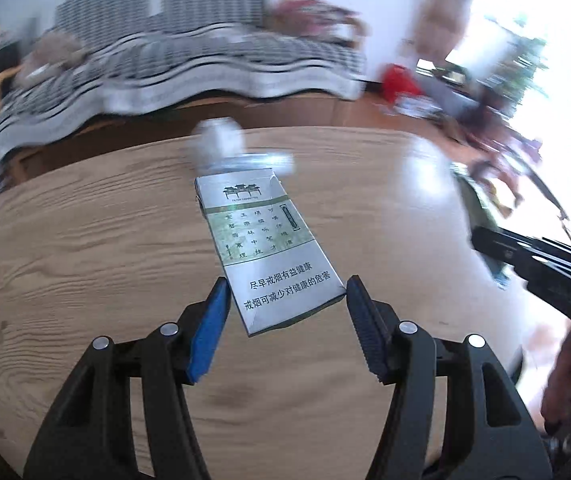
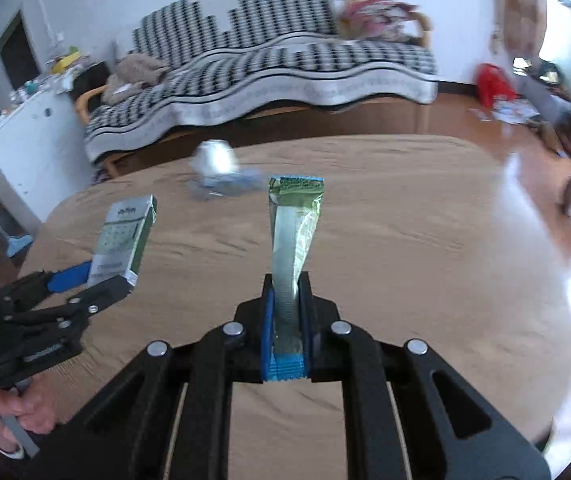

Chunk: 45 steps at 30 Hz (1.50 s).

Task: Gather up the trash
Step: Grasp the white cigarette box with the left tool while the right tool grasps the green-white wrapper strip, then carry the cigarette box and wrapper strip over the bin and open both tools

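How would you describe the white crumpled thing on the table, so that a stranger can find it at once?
Start from the wooden table in front of the black-and-white patterned sofa. Look at the far edge, nearest the sofa: there a crumpled white lump rests beside a flat, blurry bluish wrapper. Unlike the cigarette pack and the green sachet, both lifted in tools, it is rounded, plain white and on the table.

A lived-in home sitting room: a sofa (image 2: 269, 68) draped in a black-and-white patterned throw stands against a white wall, with a crumpled brown cloth (image 2: 137, 72) and a heap of bright packets (image 2: 373, 12) on it. A wood-grain counter (image 2: 405, 240) sits in front on a wooden floor (image 2: 465, 112). A cluttered white cabinet (image 2: 25, 148) stands beside a dark doorway (image 2: 17, 56), and a red bag (image 2: 493, 80) lies near a bright window.
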Available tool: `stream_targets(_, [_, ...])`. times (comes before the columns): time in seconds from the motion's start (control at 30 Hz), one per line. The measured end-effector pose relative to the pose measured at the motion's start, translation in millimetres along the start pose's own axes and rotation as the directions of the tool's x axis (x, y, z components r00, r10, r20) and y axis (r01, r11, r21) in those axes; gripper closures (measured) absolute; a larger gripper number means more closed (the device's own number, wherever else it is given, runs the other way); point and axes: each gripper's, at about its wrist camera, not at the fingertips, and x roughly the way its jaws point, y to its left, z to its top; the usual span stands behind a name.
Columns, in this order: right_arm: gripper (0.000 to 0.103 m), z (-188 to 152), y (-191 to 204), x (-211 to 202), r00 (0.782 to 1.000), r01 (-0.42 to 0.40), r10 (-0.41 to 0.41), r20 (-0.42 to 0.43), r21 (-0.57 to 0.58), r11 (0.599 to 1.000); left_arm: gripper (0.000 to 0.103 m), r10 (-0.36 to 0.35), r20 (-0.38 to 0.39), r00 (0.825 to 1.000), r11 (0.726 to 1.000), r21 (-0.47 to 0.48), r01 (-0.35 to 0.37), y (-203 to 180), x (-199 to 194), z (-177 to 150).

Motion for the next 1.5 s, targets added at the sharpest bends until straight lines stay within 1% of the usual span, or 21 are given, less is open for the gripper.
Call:
stream_targets(0.1, [0.091, -29.7, -58.1, -51.6, 0.996, 0.087, -0.088, 0.015, 0.046, 0.995, 0.045, -0.085, -0.011, 0.996, 0.993, 0.085, 0.086, -72.5, -5.5, -6.5])
stream_targets(0.13, [0.091, -42.8, -83.5, -72.5, 0.992, 0.123, -0.125, 0.013, 0.076, 0.989, 0.045, -0.125, -0.021, 0.992, 0.986, 0.11, 0.127, -102.3, -7.7, -9.4])
stream_targets(0.23, [0.091, -77.1, -137.8, -116.6, 0.98, 0.197, -0.2, 0.003, 0.152, 0.969, 0.045, -0.242, -0.048, 0.969, 0.95, 0.192, 0.247, -183.9, -15.7, -21.4])
stream_targets(0.27, [0.091, -89.2, -156.6, -132.2, 0.974, 0.221, -0.225, 0.0, 0.177, 0.959, 0.045, -0.278, -0.061, 0.959, 0.931, 0.227, 0.285, -213.8, -18.0, -27.5])
stream_targets(0.3, [0.091, -103.2, -176.8, -149.3, 0.967, 0.249, -0.254, -0.004, 0.205, 0.946, 0.045, -0.295, -0.069, 0.953, 0.921, 0.247, 0.303, -230.4, -18.7, -31.5])
stream_targets(0.33, [0.091, -112.1, -190.0, -159.8, 0.963, 0.266, -0.271, -0.006, 0.224, 0.938, 0.045, -0.32, -0.086, 0.943, 0.902, 0.278, 0.331, -259.4, -19.1, -39.5])
stream_targets(0.4, [0.091, -134.7, -220.8, -184.1, 0.953, 0.296, -0.304, -0.012, 0.274, 0.915, 0.045, -0.35, -0.122, 0.929, 0.874, 0.315, 0.37, -299.2, -17.6, -51.5])
stream_targets(0.43, [0.091, -145.7, -235.9, -194.1, 0.948, 0.308, -0.317, -0.018, 0.299, 0.903, 0.045, -0.368, -0.149, 0.918, 0.853, 0.338, 0.397, -327.1, -15.0, -61.5])
stream_targets(0.47, [0.091, -154.3, -247.8, -201.0, 0.945, 0.317, -0.327, -0.023, 0.318, 0.893, 0.045, -0.376, -0.164, 0.912, 0.842, 0.35, 0.41, -338.5, -13.1, -67.2])
stream_targets(0.5, [0.091, -162.9, -259.2, -207.5, 0.941, 0.325, -0.336, -0.027, 0.338, 0.883, 0.045, -0.383, -0.187, 0.904, 0.825, 0.371, 0.426, -361.0, -9.2, -76.5])
stream_targets(0.6, [0.091, -189.5, -292.3, -222.7, 0.936, 0.337, -0.35, -0.042, 0.393, 0.855, 0.045, -0.391, -0.23, 0.891, 0.794, 0.406, 0.452, -397.3, -0.3, -94.8])
stream_targets(0.67, [0.091, -204.4, -309.7, -227.1, 0.934, 0.341, -0.353, -0.052, 0.42, 0.841, 0.045, -0.399, -0.268, 0.877, 0.772, 0.418, 0.479, -423.0, 10.3, -107.7])
stream_targets(0.8, [0.091, -227.9, -334.7, -224.0, 0.939, 0.328, -0.335, -0.073, 0.471, 0.819, 0.045, -0.394, -0.29, 0.872, 0.751, 0.445, 0.488, -450.2, 25.0, -125.8])
stream_targets(0.97, [0.091, -249.1, -346.7, -207.8, 0.948, 0.311, -0.301, -0.102, 0.5, 0.809, 0.045, -0.374, -0.276, 0.885, 0.722, 0.512, 0.465, -455.6, 48.0, -150.9])
stream_targets(1.0, [0.091, -253.4, -348.6, -204.4, 0.949, 0.308, -0.295, -0.108, 0.505, 0.806, 0.045, -0.362, -0.295, 0.884, 0.722, 0.511, 0.467, -453.1, 56.5, -157.2])
stream_targets(1.07, [0.091, -259.4, -352.0, -198.8, 0.951, 0.306, -0.287, -0.118, 0.513, 0.802, 0.045, -0.338, -0.323, 0.884, 0.739, 0.49, 0.462, -452.2, 69.5, -156.7])
stream_targets(1.17, [0.091, -267.6, -357.2, -192.3, 0.952, 0.301, -0.277, -0.126, 0.526, 0.795, 0.045, -0.335, -0.322, 0.885, 0.732, 0.502, 0.46, -453.3, 72.4, -156.4])
stream_targets(1.2, [0.091, -268.3, -358.7, -190.0, 0.954, 0.298, -0.272, -0.13, 0.529, 0.794, 0.045, -0.337, -0.328, 0.883, 0.732, 0.499, 0.464, -453.1, 72.5, -155.1])
stream_targets(1.3, [0.091, -267.8, -360.3, -183.3, 0.954, 0.298, -0.265, -0.14, 0.533, 0.792, 0.044, -0.361, -0.354, 0.862, 0.732, 0.465, 0.498, -451.8, 74.8, -151.6])
stream_targets(1.37, [0.091, -263.1, -362.0, -177.2, 0.955, 0.296, -0.26, -0.144, 0.538, 0.789, 0.044, -0.353, -0.354, 0.866, 0.735, 0.467, 0.491, -454.6, 78.4, -150.5])
stream_targets(1.5, [0.091, -261.0, -366.3, -167.7, 0.955, 0.297, -0.253, -0.156, 0.543, 0.786, 0.044, -0.348, -0.362, 0.865, 0.739, 0.461, 0.491, -458.9, 83.7, -152.3])
